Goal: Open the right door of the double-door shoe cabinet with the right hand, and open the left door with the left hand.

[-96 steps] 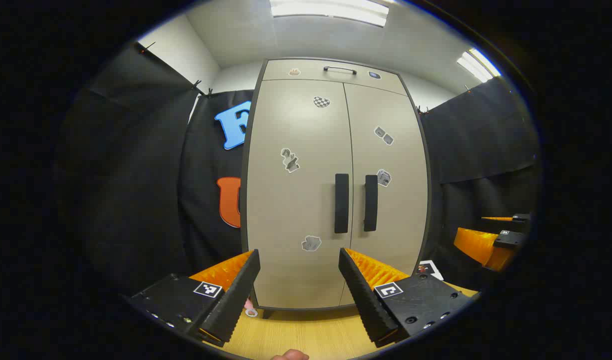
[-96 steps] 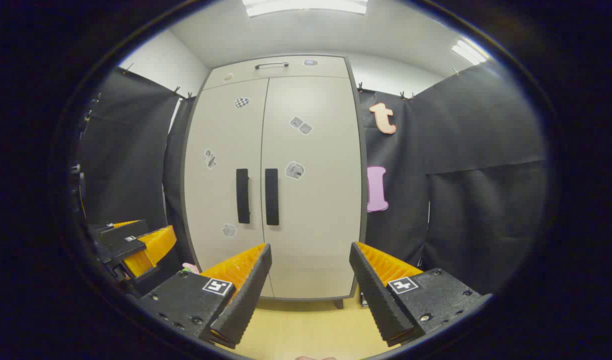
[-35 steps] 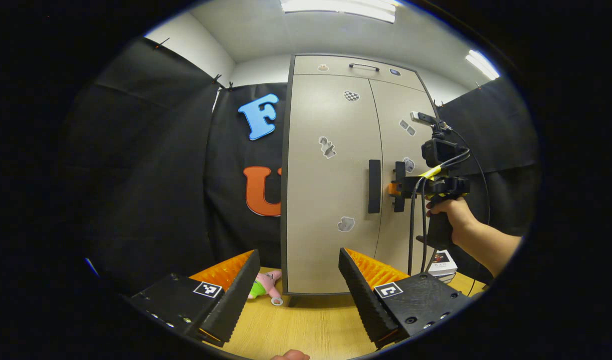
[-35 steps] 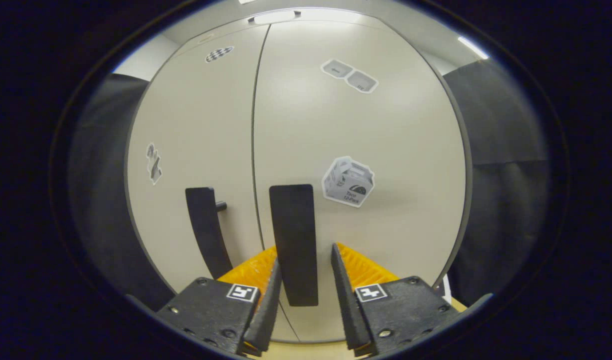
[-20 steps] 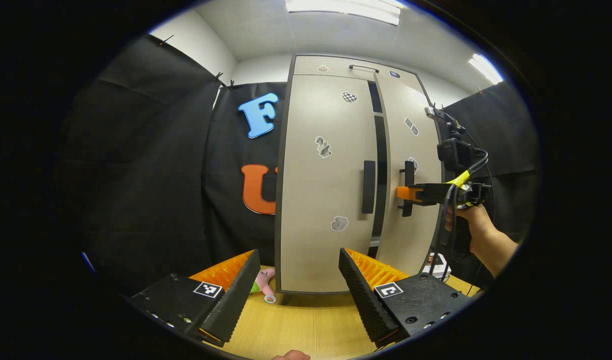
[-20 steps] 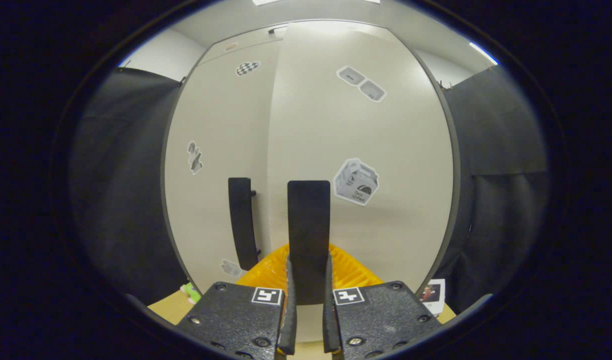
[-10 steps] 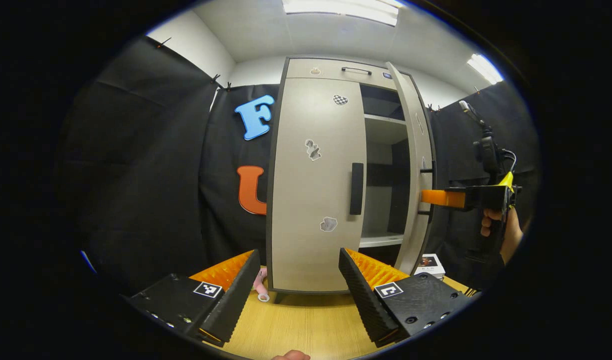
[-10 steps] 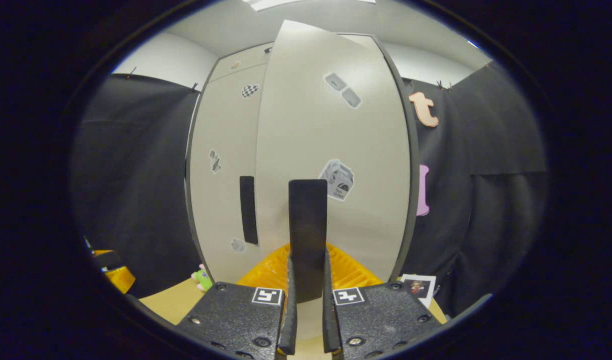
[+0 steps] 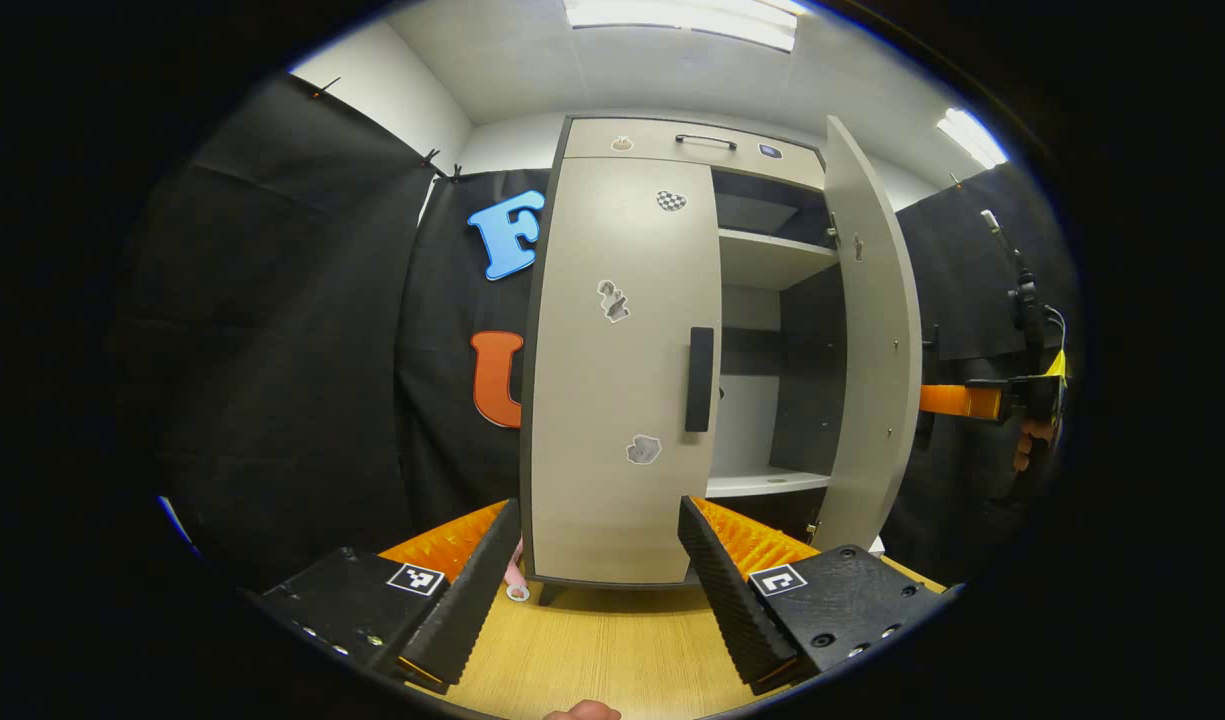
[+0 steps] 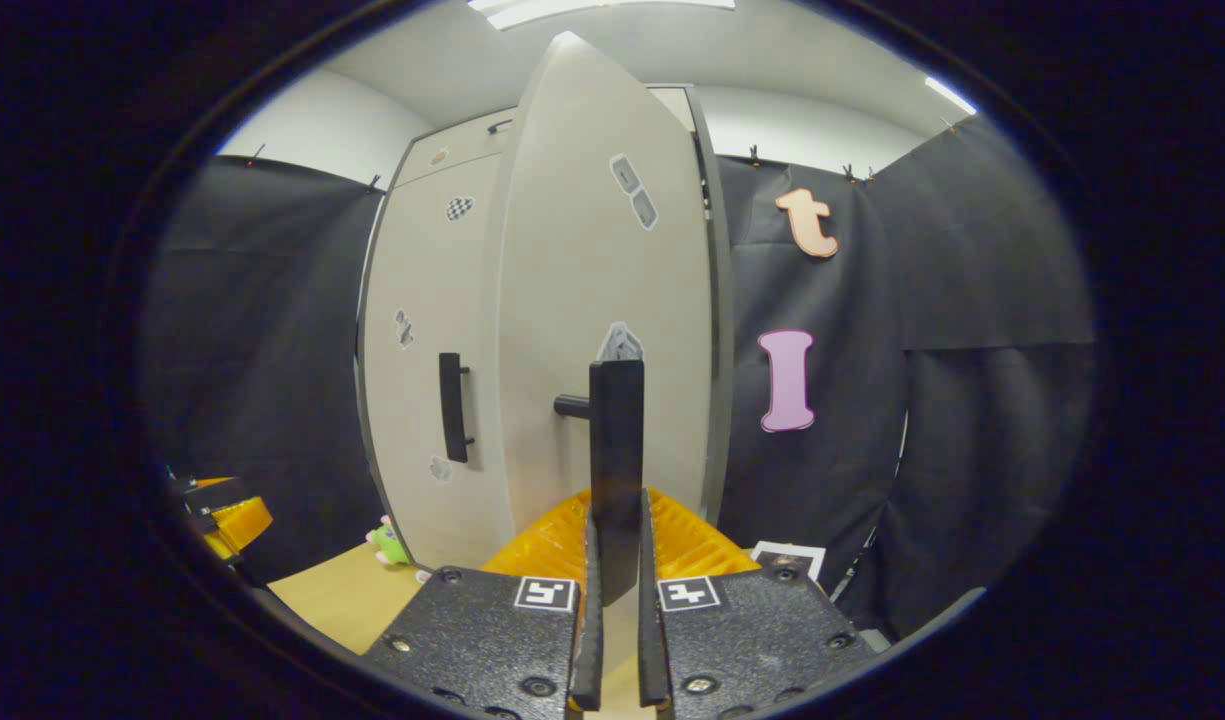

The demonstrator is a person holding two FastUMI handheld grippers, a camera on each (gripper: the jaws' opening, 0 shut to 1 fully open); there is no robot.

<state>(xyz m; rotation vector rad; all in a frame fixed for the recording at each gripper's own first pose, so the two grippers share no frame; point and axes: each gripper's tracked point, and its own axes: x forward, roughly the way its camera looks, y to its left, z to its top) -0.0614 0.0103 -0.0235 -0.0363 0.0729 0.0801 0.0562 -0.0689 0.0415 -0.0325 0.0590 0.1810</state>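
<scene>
We see the shoe cabinet (image 9: 622, 350) upright on the table (image 9: 592, 650), right door (image 9: 872, 340) swung wide, left door (image 9: 622, 380) flush. Our right gripper (image 10: 614, 560) pinches the right door's handle (image 10: 616, 460), vertical bar, fingers level. Left gripper (image 9: 592, 560) hovers spread, well short of the left handle (image 9: 700, 378).

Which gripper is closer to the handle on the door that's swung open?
Right. The right gripper is clamped on the open door's handle. The left gripper hangs open in front of the closed left door, away from that handle.
</scene>
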